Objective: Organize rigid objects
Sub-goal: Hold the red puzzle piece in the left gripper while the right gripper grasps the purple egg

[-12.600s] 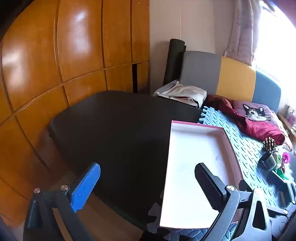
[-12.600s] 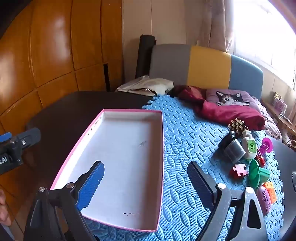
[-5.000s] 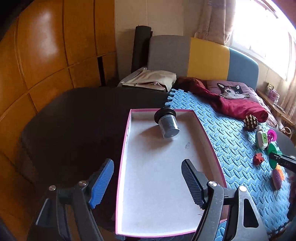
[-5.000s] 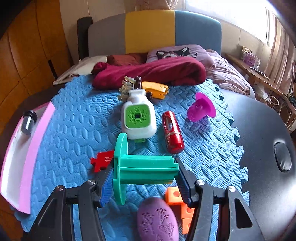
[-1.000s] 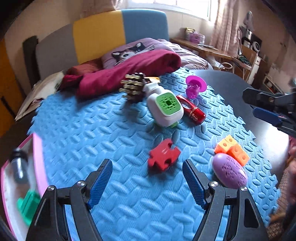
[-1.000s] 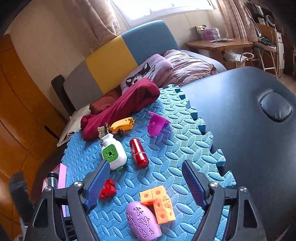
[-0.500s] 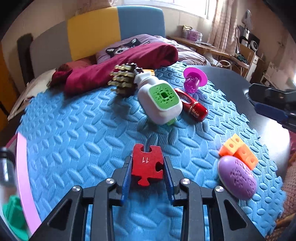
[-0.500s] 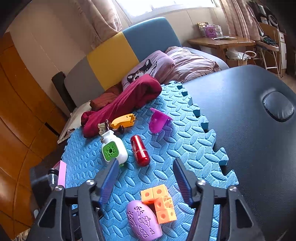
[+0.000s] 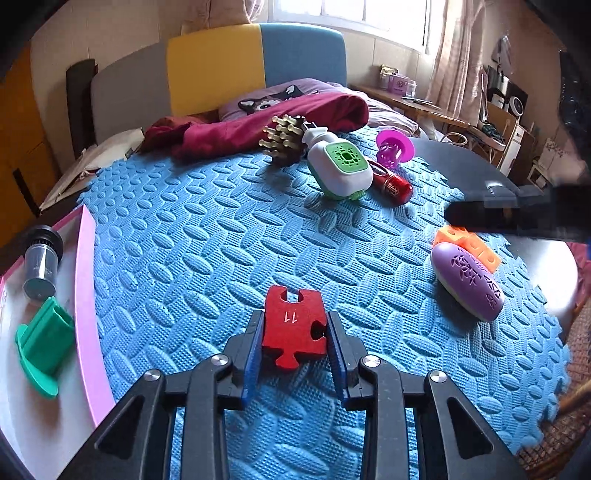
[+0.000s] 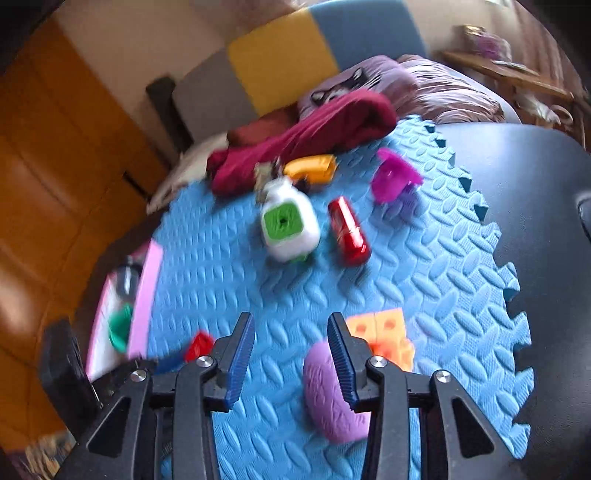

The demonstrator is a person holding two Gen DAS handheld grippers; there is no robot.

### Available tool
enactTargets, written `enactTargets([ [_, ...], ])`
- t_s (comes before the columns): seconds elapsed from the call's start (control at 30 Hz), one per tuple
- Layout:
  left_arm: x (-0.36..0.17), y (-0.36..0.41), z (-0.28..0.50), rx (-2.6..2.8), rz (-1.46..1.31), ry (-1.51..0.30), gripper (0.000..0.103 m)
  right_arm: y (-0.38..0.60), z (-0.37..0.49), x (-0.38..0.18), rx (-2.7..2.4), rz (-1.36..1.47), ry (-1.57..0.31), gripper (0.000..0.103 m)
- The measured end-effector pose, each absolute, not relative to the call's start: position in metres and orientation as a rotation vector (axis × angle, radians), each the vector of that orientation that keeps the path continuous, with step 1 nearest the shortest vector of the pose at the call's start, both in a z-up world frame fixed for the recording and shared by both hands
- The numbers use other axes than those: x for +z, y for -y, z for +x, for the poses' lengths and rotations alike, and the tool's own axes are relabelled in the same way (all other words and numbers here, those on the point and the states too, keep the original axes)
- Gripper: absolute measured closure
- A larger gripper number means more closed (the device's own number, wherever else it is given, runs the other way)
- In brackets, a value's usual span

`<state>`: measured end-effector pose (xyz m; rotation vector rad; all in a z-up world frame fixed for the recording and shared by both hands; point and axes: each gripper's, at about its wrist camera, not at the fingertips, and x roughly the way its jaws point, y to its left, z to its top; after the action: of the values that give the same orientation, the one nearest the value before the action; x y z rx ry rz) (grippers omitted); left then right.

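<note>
Bright window (image 9: 354, 14) daylight; right wrist view seems motion-blurred, fisheye-warped edges.

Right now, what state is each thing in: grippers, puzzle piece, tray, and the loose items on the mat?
Left gripper: shut on the puzzle piece.
Puzzle piece: clamped between the pads, flat, number up.
Right gripper: open, nothing held.
Tray: holds two items.
Jar: on its side in the tray.
Green spool: on its side in the tray.
White bottle: lying on the mat.
Red can: lying on the mat.
</note>
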<state>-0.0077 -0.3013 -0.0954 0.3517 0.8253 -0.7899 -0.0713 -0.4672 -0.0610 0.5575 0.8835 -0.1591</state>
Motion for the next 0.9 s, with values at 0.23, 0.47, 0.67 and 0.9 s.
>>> enactTargets([
  [0.23, -0.096, 0.298, -0.008, -0.798, 0.326, -0.813, 0.07, 0.45, -0.07, -0.077, -0.255, 0.38, -1.014, 0.054],
  [0.47, -0.096, 0.298, -0.008, -0.798, 0.315, -0.808, 0.07, 0.442, -0.05, -0.09, -0.225, 0.323, -1.092, 0.059],
  [0.67, -0.096, 0.297, -0.007, -0.799, 0.313, -0.811, 0.07, 0.434, -0.02, -0.095, -0.211, 0.282, -1.061, 0.058],
  [0.9, -0.096, 0.298, -0.009, -0.797, 0.313, -0.805, 0.07, 0.428, -0.02, -0.097, -0.204, 0.224, -1.004, 0.056],
])
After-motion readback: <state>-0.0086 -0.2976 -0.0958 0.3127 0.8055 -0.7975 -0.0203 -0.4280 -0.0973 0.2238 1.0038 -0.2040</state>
